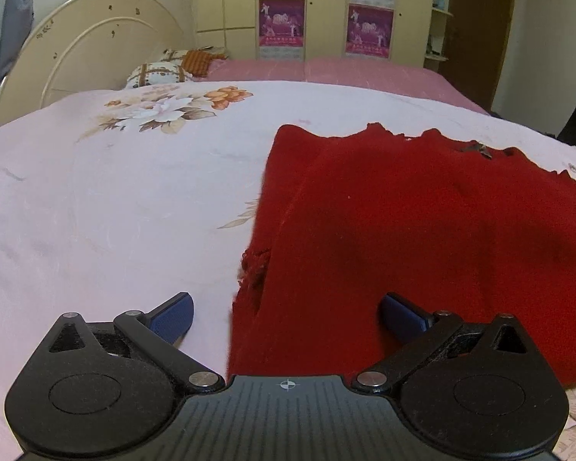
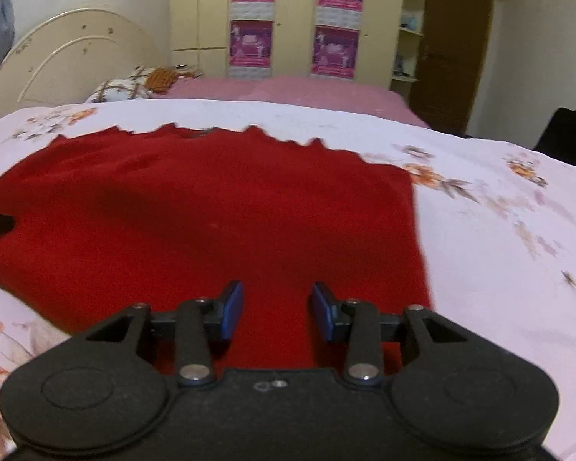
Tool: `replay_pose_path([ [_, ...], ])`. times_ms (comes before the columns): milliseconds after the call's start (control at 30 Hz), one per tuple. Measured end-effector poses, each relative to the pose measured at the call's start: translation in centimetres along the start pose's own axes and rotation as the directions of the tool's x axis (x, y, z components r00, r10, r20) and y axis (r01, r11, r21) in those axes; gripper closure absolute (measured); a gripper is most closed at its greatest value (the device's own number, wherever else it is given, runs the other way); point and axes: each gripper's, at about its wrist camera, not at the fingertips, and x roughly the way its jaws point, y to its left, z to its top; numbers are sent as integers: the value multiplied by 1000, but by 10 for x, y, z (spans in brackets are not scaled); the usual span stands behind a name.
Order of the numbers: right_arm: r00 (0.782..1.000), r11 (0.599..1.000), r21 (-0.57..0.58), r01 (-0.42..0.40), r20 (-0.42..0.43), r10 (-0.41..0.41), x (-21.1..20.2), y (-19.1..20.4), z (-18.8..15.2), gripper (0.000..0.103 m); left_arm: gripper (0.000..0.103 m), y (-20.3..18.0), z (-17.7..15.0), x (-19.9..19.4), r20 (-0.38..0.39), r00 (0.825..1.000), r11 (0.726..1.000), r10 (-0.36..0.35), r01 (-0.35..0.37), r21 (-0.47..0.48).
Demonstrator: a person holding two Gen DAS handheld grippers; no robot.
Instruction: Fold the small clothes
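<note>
Both tilt downward over the bed (image 1: 115,192): left hand-held gripper (image 1: 286,313) spread wide across the red garment's (image 1: 422,230) edge, right hand-held gripper (image 2: 276,307) parted above it, pinching nothing.

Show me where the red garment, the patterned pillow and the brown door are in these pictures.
red garment (image 2: 219,211): right wrist view, middle of its flat cloth.
patterned pillow (image 1: 157,73): left wrist view, its upper face by the headboard.
brown door (image 2: 451,46): right wrist view, middle of its panel.

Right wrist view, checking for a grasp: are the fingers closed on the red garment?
No, the fingers stand apart above the red garment, pinching nothing.
</note>
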Motion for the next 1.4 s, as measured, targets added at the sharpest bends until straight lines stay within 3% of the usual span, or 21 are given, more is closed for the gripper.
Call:
replay_pose_path([
  [267,998,997,49,63,-32,-62,-9,-16,-3,63,0,3,-3,-14,-13,1000,1000,25,-25,-12],
  [667,998,998,37,-58,27,57,-24,40,18,63,0,-28,-3,-37,8,999,998,-52,52,38],
  [800,998,997,39,-66,17,66,-19,52,16,63,0,-36,-12,-31,-10,999,996,-36,37,80],
  [900,997,998,30,-63,-49,65,-5,54,7,62,0,-34,-18,-29,-9,999,996,-41,41,73],
  [1267,997,998,-17,-67,-43,66,-16,52,-4,62,0,-27,-19,-40,-31,998,996,-61,62,60],
  [1400,995,996,13,-90,-35,90,-21,49,2,62,0,-25,-7,-52,8,996,996,-91,91,13],
])
